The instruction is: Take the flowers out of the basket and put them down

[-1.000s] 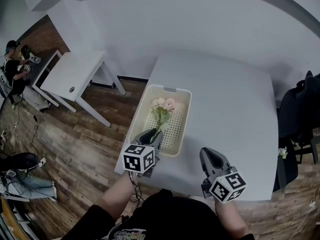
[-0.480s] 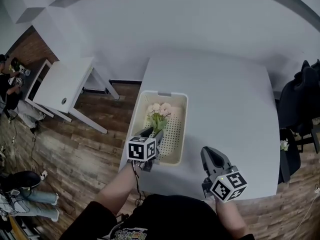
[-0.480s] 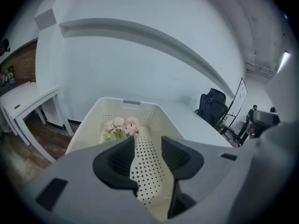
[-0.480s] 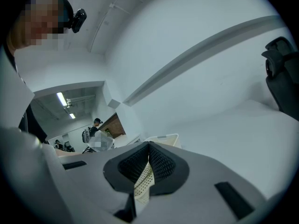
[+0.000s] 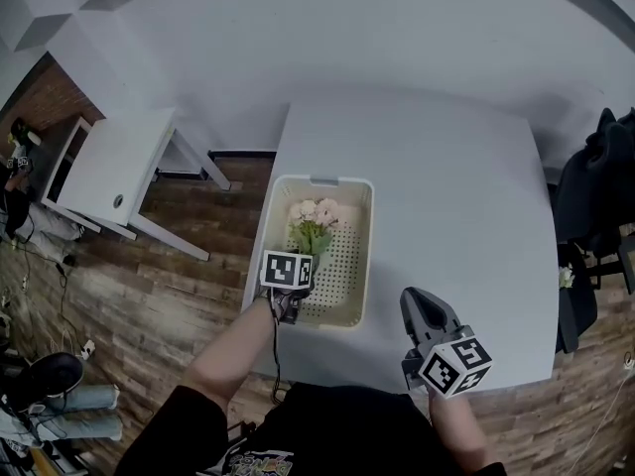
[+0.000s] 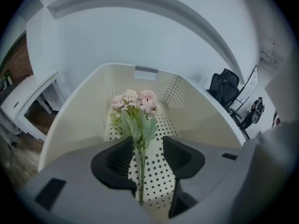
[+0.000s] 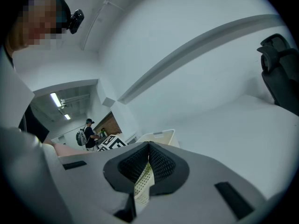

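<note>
Two-jawed left tool (image 6: 147,143), just opened, straddles flowers (image 6: 135,107) (unpinched) in basket (image 6: 79,111); right tool (image 7: 148,147) pressed together.

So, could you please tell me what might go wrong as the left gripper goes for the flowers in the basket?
1. On the left gripper the fingers have just been opening and straddle the stem without pressing it; closing could let it slip or crush the leaves.
2. The basket sits by the left edge of the table, and the right gripper, shut, is clear of it; a snagged lift could drag the basket along.
</note>
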Tool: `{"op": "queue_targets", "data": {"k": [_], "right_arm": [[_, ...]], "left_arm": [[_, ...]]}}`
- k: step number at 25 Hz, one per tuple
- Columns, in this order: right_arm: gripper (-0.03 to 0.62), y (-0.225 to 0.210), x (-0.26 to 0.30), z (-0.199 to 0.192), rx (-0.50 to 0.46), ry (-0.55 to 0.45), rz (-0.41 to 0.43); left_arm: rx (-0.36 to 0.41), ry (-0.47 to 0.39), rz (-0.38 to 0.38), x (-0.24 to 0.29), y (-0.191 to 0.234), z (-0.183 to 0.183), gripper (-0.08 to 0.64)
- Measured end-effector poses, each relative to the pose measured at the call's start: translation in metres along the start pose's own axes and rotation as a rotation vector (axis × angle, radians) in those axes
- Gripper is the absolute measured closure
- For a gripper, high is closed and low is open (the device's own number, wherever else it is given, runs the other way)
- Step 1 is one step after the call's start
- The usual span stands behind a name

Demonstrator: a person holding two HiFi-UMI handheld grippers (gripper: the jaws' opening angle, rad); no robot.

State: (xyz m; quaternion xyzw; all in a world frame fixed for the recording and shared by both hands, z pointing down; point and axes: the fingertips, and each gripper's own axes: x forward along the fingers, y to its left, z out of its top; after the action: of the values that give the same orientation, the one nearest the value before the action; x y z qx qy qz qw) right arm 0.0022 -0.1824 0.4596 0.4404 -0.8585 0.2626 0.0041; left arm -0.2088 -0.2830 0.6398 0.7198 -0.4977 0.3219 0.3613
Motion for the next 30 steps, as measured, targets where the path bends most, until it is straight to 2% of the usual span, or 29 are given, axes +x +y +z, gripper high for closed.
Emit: {"op": "queue_targets", "data": {"k": [6,14,23,26,30], "right_arm": [[0.571,-0.005,0.000,-0.004,0.010,0.017,-0.021],[0.571,-0.018,0.001,-0.011,0.025,0.040,-0.061],[0.571,-0.037,0.006,-0.018,0.049,0.063,-0.104],[0.571,-0.039,0.009,-0.019,0.057,0.065,-0.109],[0.571,-0.039,0.014,-0.022,0.063,0.072,-0.110]], "left_arm": [[-0.005,0.088,0.036,0.028,0.015,-0.019,0.364],[0.008,0.149,0.050,0.051,0.020,-0.034,0.364],[0.022,0.162,0.064,0.060,0.017,-0.044,0.367],[0.024,0.155,0.091,0.061,0.022,-0.047,0.413],[0.040,0.146,0.109,0.061,0.026,-0.045,0.433]]}}
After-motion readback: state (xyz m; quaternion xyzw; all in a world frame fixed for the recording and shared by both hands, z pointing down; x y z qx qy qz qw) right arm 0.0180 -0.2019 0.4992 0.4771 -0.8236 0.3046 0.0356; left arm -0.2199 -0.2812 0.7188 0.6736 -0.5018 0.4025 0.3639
